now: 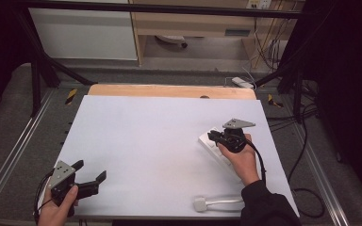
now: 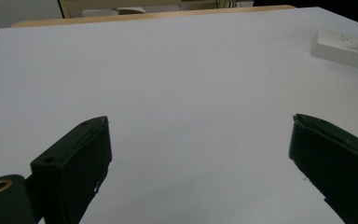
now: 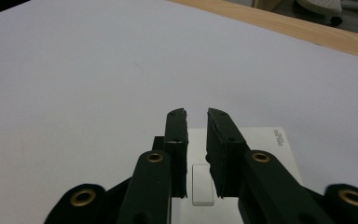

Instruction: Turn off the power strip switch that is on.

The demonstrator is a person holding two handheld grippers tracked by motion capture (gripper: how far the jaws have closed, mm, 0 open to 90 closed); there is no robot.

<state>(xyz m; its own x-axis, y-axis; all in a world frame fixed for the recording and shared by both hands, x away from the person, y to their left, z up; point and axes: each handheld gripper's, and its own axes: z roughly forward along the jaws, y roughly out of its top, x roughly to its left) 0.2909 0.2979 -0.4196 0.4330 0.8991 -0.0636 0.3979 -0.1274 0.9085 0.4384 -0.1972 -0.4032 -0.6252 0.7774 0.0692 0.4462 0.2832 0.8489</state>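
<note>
The white power strip (image 1: 213,144) lay on the right side of the white table (image 1: 146,141), its cord and plug (image 1: 200,204) trailing toward the near edge. It looked like rigid plastic, light and rather smooth, so I judged a hold across its narrow width would be steadier than one on the cord. A rocker switch (image 3: 201,184) sat at its end, and small grey lettering near one corner was too blurred to read. The right tongs (image 3: 196,113) hovered just above the switch end, jaws drawn narrow with a slim gap, gripping nothing. The left tongs (image 2: 200,140) rested well apart at the near left, jaws spread wide and empty.
</note>
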